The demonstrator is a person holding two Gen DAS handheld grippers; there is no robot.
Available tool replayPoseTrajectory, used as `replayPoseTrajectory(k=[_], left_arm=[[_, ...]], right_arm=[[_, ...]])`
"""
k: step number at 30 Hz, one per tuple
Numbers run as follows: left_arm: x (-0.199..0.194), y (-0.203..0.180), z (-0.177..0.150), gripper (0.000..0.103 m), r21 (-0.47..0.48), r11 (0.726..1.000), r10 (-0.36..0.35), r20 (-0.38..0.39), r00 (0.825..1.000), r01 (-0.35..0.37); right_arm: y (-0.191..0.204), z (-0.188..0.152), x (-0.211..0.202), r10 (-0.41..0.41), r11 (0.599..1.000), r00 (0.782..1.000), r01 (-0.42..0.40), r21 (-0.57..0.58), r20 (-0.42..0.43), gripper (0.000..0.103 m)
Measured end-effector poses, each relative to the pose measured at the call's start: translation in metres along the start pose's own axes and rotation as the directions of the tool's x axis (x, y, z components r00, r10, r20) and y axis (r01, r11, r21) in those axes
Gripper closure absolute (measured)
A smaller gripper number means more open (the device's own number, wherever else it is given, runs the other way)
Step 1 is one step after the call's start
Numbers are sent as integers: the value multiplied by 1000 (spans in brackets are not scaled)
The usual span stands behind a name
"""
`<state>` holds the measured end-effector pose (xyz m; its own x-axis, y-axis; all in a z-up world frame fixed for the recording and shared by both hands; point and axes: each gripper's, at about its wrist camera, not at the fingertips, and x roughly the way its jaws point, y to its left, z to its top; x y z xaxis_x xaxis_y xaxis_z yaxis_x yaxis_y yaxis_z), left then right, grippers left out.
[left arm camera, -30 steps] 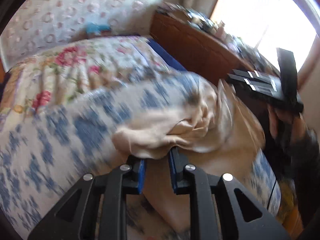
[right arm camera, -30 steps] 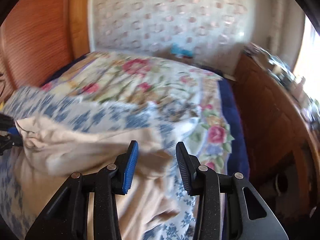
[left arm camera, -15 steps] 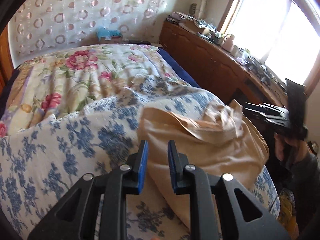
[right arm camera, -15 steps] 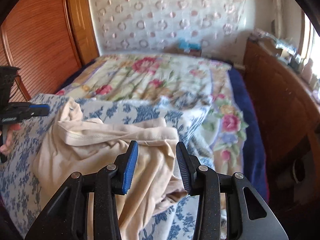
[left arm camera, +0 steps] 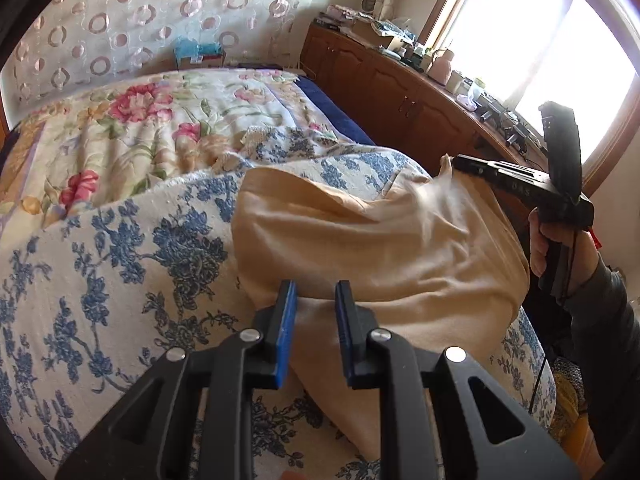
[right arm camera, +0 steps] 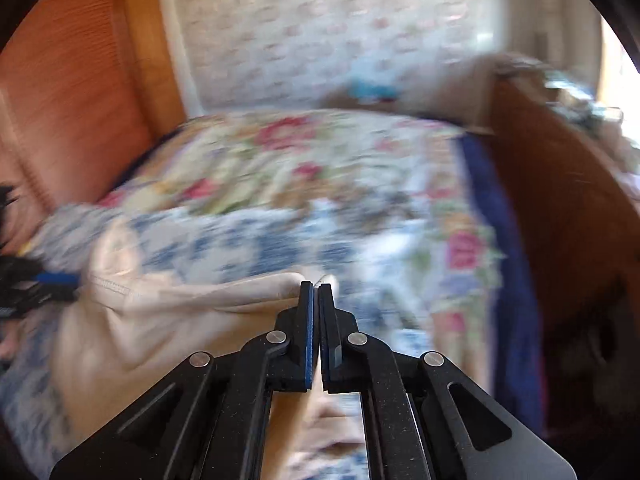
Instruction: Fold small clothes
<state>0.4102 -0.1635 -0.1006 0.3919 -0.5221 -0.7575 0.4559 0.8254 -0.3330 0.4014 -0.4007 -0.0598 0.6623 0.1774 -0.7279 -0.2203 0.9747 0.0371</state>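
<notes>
The left wrist view looks from low and close over the bed (left arm camera: 120,128), facing along it toward the patterned curtain wall (left arm camera: 120,12) at its far end, with the wooden cabinet (left arm camera: 400,96) and window (left arm camera: 540,40) to the bed's right. The right wrist view, blurred, sits just as near the bed (right arm camera: 320,160) and faces the same far wall (right arm camera: 320,32), the cabinet (right arm camera: 560,200) again on the bed's right. Both share the beige garment (left arm camera: 380,248) (right arm camera: 140,320) on the blue-flowered cover.
</notes>
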Motion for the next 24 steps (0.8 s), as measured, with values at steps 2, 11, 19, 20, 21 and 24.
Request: replayPoseTrajectory(k=[2, 11, 19, 20, 21, 24], left_arm=[[7, 0, 0, 86, 0, 1000, 22, -24, 999, -22], [19, 1, -1, 81, 17, 998, 53, -47, 997, -52], [18, 0, -2, 79, 93, 994, 59, -65, 996, -53], [17, 1, -1, 79, 101, 994, 55, -71, 996, -48], [16, 2, -2, 78, 103, 994, 47, -76, 996, -39], [11, 5, -3, 73, 102, 994, 49, -93, 994, -39]], right_arm=[[-8, -3, -1, 10, 999, 1000, -10, 33, -10, 103], [-5, -36, -52, 55, 993, 998, -58, 101, 34, 37], [8, -69, -52, 121, 981, 992, -115, 158, -27, 23], [8, -71, -49, 126, 979, 991, -119, 163, -35, 23], [8, -72, -46, 133, 978, 990, -124, 170, -42, 23], [9, -74, -42, 137, 977, 989, -127, 169, -47, 23]])
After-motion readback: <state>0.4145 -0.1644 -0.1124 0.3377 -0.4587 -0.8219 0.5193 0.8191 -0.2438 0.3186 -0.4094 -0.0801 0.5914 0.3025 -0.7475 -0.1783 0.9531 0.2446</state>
